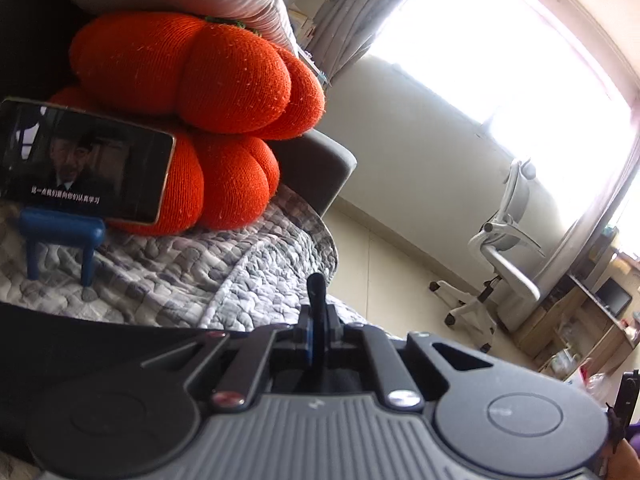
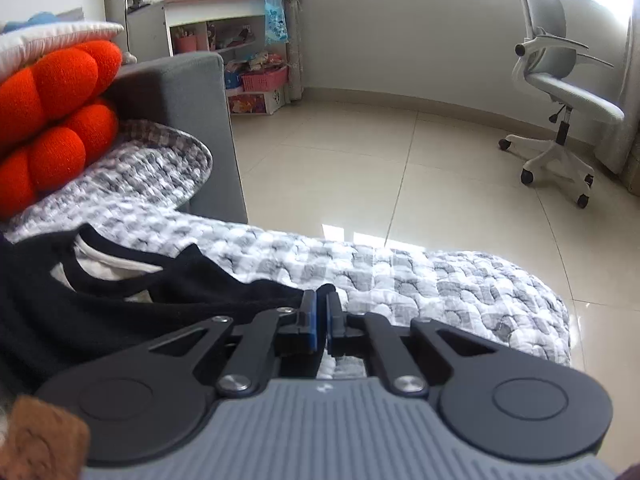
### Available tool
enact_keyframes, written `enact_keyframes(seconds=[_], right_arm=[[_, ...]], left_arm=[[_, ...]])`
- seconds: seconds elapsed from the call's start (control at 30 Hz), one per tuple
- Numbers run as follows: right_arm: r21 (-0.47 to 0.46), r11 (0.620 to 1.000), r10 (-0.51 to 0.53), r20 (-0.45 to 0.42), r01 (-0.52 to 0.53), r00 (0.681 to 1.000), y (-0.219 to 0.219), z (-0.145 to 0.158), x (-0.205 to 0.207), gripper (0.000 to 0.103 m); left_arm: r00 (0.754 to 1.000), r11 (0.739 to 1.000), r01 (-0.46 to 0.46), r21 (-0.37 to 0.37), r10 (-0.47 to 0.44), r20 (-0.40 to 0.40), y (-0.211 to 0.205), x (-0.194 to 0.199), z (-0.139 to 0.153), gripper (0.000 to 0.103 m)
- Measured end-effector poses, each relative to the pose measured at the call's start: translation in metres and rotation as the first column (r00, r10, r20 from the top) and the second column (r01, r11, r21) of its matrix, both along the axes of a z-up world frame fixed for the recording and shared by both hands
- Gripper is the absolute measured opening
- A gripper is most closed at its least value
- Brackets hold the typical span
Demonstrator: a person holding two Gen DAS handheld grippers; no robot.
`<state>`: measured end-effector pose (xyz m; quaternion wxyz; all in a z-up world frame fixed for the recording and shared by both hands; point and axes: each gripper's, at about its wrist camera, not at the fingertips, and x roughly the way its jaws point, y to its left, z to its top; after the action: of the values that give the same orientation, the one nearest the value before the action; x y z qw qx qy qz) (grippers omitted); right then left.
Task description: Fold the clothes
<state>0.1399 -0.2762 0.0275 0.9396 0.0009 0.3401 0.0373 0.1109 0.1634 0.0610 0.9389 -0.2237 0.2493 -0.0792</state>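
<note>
Black garment [image 2: 120, 304] lay on the grey quilt [image 2: 420, 280], R gripper [image 2: 322, 320] nearly closed, pinching its edge. L gripper [image 1: 319, 316] closed on black fabric w/ a fold poking up

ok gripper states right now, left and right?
Left gripper: shut, pinching a strip of the black fabric garment.
Right gripper: shut on an edge of the same garment.
</note>
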Motion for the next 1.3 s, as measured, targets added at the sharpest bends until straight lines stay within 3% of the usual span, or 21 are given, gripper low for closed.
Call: enact_keyframes(seconds=[0.17, 0.23, 0.27, 0.3, 0.33, 0.4, 0.47, 0.53, 0.63, 0.67, 0.7, 0.77, 0.83, 1.0, 1.2, 1.3], right_arm=[[0.110, 0.993, -0.049, -0.003, 0.049, 0.999, -0.014, -0.002, 0.001, 0.005], [0.068, 0.997, -0.039, 0.004, 0.038, 0.999, -0.014, 0.007, 0.001, 0.010], [0.012, 1.000, 0.000, 0.023, 0.000, 1.000, -0.007, 0.013, 0.000, 0.019], [-0.049, 0.997, 0.059, 0.043, -0.057, 0.997, 0.001, 0.018, -0.002, 0.019], [-0.099, 0.986, 0.140, 0.049, -0.135, 0.989, 0.012, 0.022, -0.004, 0.019], [-0.188, 0.939, 0.300, 0.030, -0.289, 0.954, 0.035, 0.026, -0.006, 0.038], [-0.261, 0.871, 0.425, -0.026, -0.417, 0.905, 0.055, 0.022, -0.004, 0.041], [-0.289, 0.832, 0.468, -0.090, -0.473, 0.879, 0.066, 0.013, 0.004, 0.041], [-0.286, 0.814, 0.489, -0.135, -0.506, 0.862, 0.071, 0.007, 0.013, 0.036], [-0.280, 0.814, 0.493, -0.132, -0.510, 0.860, 0.071, 0.009, 0.013, 0.015], [-0.274, 0.814, 0.497, -0.130, -0.513, 0.858, 0.072, 0.011, 0.014, 0.004], [-0.314, 0.814, 0.491, -0.077, -0.488, 0.868, 0.072, 0.019, 0.007, 0.004], [-0.303, 0.842, 0.460, -0.026, -0.446, 0.887, 0.068, 0.023, 0.008, 0.002], [-0.339, 0.846, 0.423, -0.044, -0.412, 0.905, 0.077, 0.001, 0.019, 0.002], [-0.328, 0.882, 0.362, 0.015, -0.337, 0.932, 0.066, 0.007, 0.015, 0.000], [-0.320, 0.899, 0.329, 0.044, -0.299, 0.943, 0.060, 0.010, 0.013, 0.000]], left_arm=[[0.999, 0.999, -0.023, 0.024, 0.024, -0.041, 0.006, 0.007, -0.011, 0.004], [0.999, 0.999, -0.030, -0.017, 0.029, -0.038, 0.013, 0.005, -0.008, 0.004], [0.999, 0.999, -0.029, -0.028, 0.028, -0.032, 0.013, 0.004, -0.006, 0.004], [0.999, 0.999, -0.026, -0.032, 0.025, -0.025, 0.013, 0.002, -0.004, 0.004], [1.000, 0.999, -0.022, -0.035, 0.022, -0.017, 0.012, 0.001, -0.002, 0.004], [1.000, 1.000, -0.014, -0.025, 0.014, -0.014, 0.008, 0.001, 0.000, 0.004], [1.000, 1.000, -0.010, -0.010, 0.010, -0.022, 0.005, 0.002, -0.002, 0.004], [0.999, 1.000, -0.010, -0.005, 0.010, -0.033, 0.005, 0.003, -0.004, 0.004], [0.999, 1.000, -0.012, -0.004, 0.012, -0.042, 0.007, 0.003, -0.006, 0.004], [0.999, 1.000, -0.016, -0.004, 0.015, -0.044, 0.008, 0.003, -0.007, 0.004], [0.999, 1.000, -0.019, -0.008, 0.019, -0.045, 0.009, 0.003, -0.007, 0.004], [0.999, 1.000, -0.023, -0.012, 0.023, -0.037, 0.009, 0.002, -0.005, 0.004], [0.999, 1.000, -0.026, -0.008, 0.026, -0.028, 0.007, 0.001, -0.004, 0.004], [0.998, 0.998, -0.029, 0.058, 0.033, -0.059, -0.002, 0.006, -0.009, 0.004], [0.996, 0.998, -0.067, 0.012, 0.068, -0.058, 0.008, 0.006, -0.011, 0.005], [0.995, 0.998, -0.051, 0.041, 0.054, -0.083, 0.002, 0.010, -0.015, 0.005]])
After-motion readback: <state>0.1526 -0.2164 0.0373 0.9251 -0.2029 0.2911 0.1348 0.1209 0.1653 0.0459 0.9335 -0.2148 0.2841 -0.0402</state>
